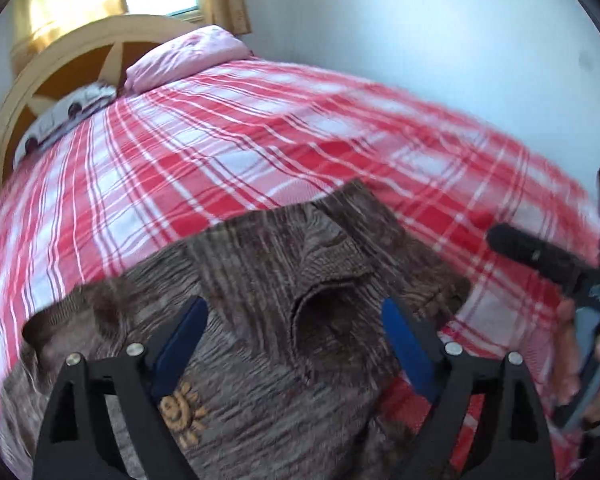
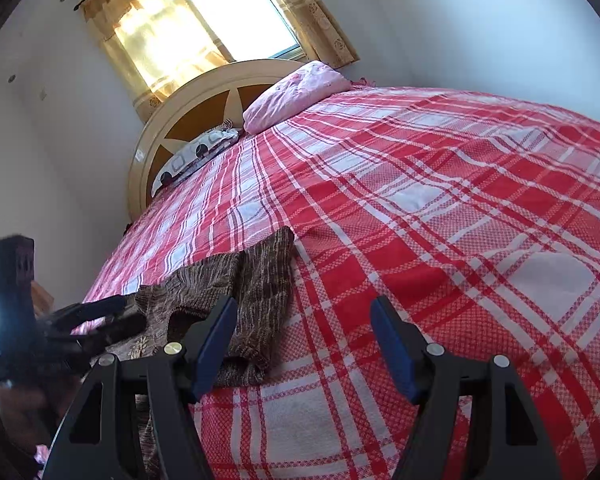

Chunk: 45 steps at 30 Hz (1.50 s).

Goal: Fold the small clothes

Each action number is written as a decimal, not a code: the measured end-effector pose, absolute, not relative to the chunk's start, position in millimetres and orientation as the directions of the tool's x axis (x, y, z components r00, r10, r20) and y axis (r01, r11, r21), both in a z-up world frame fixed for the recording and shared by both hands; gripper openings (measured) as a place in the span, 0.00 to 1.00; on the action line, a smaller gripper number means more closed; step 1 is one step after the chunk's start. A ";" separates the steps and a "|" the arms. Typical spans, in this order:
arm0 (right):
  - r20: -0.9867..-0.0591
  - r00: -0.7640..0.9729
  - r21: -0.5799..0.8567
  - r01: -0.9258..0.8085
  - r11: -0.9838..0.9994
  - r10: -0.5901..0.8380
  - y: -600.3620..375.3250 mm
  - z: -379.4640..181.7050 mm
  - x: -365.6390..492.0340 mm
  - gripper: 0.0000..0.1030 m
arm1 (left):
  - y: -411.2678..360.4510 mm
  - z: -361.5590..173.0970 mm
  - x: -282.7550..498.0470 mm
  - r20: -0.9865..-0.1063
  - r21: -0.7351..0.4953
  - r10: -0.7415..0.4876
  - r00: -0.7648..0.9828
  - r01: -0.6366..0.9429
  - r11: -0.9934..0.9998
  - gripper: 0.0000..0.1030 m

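Note:
A brown knitted sweater point(image 1: 260, 264) with an orange sun emblem point(image 1: 180, 412) lies on the red-and-white plaid bedspread point(image 1: 220, 140), its neck hole facing up. My left gripper point(image 1: 296, 344) hovers over the neck area, open, its blue pads wide apart and pressing on nothing. In the right wrist view the sweater point(image 2: 256, 280) lies at the lower left. My right gripper point(image 2: 304, 344) is open above bare bedspread beside the sweater's right edge, with nothing between its pads. The left gripper's black fingers point(image 2: 100, 312) show over the sweater's far side.
A pink pillow point(image 2: 296, 96) and a patterned pillow point(image 2: 196, 152) lie against the round cream headboard point(image 2: 188, 92). A curtained window point(image 2: 240, 12) is behind it. A white wall runs along the bed's far side. A person's hand point(image 1: 568, 344) holds the right tool.

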State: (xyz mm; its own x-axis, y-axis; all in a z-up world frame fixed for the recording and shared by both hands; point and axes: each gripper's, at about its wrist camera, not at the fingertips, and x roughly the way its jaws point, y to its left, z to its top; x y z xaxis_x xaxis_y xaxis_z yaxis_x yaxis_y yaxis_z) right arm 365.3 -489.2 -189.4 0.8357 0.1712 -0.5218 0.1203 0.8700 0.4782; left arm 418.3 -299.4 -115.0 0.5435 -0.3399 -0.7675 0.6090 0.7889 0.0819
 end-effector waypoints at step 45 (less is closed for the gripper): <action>-0.565 0.807 0.442 0.123 0.889 0.170 -481.0 -194.3 372.8 0.68 | -88.0 -135.6 449.5 -0.648 -0.676 -0.678 0.347 0.149 0.722 0.04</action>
State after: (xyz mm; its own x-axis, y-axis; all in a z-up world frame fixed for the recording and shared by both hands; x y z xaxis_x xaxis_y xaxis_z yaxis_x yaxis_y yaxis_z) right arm 372.8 -481.0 -194.3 0.8073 0.1696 -0.5652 0.1226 0.8887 0.4418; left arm 449.5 -88.0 -135.6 0.3471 -0.6782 -0.6478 0.1488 0.7218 -0.6759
